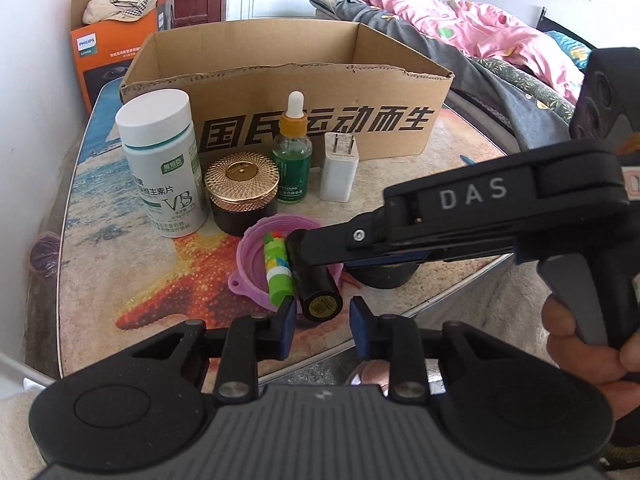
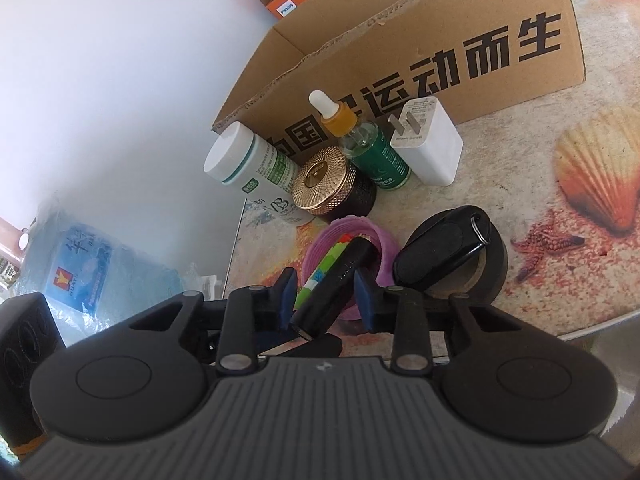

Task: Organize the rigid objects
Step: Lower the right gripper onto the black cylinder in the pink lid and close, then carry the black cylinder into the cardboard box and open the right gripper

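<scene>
Left gripper (image 1: pixel 323 326) is nearest. Its jaws are narrowed but released, with the near end of the black tube (image 1: pixel 318 280) just ahead between the pads and a gap on each side. The tube lies tilted across the rim of the pink silicone bowl (image 1: pixel 256 240), touching a green stick (image 1: pixel 276 272) in the bowl, at the near middle of the worktop (image 1: pixel 160 280).

Right gripper (image 2: pixel 325 296) comes in from the right. Its jaws straddle the tube. One pad looks to be against it and there is a gap at the other, so it isn't pinched yet.

Far left stand a white vitamin bottle (image 1: pixel 164 168), a gold-lidded jar (image 1: pixel 242 188), a dropper bottle (image 1: pixel 294 152) and a charger plug (image 1: pixel 339 168). Behind them is the open cardboard box (image 1: pixel 320 120), probably the drop target.

The tube looks light, stiff and glossy, so it's likely to be slippery and to roll. Best hold is mid-barrel, pads square across the round side, not on the end caps. The soft bowl may flex or drag along.
</scene>
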Action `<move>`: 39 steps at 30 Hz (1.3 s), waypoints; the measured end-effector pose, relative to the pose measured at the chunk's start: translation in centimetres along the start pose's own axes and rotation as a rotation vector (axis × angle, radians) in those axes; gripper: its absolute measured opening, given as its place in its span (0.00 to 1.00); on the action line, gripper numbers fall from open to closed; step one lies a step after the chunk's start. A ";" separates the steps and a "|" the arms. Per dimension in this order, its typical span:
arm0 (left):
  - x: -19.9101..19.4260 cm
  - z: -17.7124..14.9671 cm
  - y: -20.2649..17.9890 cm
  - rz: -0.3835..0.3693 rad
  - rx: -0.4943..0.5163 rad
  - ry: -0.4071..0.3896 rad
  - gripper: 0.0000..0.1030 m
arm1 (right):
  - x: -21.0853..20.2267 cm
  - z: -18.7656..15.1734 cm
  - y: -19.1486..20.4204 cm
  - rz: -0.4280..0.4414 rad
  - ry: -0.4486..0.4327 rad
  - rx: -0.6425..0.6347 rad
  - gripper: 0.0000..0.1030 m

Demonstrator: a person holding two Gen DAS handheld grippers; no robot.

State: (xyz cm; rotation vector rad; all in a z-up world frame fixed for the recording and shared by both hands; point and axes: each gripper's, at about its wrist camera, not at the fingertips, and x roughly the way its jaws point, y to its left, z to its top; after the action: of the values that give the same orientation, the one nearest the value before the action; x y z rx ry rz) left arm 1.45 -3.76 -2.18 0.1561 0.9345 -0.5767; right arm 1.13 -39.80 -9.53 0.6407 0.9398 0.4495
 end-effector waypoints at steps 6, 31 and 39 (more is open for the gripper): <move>0.9 0.7 0.2 -0.029 0.004 0.016 0.29 | 1.5 1.5 0.5 -0.046 0.073 -0.020 0.28; 0.9 1.8 0.7 -0.051 -0.020 0.023 0.23 | 1.4 3.9 0.7 -0.047 0.149 0.009 0.26; -3.4 4.2 -0.8 -0.005 0.033 -0.101 0.23 | -3.4 5.3 4.4 0.034 0.005 -0.100 0.25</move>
State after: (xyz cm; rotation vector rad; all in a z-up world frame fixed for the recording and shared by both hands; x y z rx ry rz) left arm 2.48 -4.58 3.10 0.1530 0.8282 -0.5996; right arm 3.52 -40.30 -2.24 0.5657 0.9066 0.5257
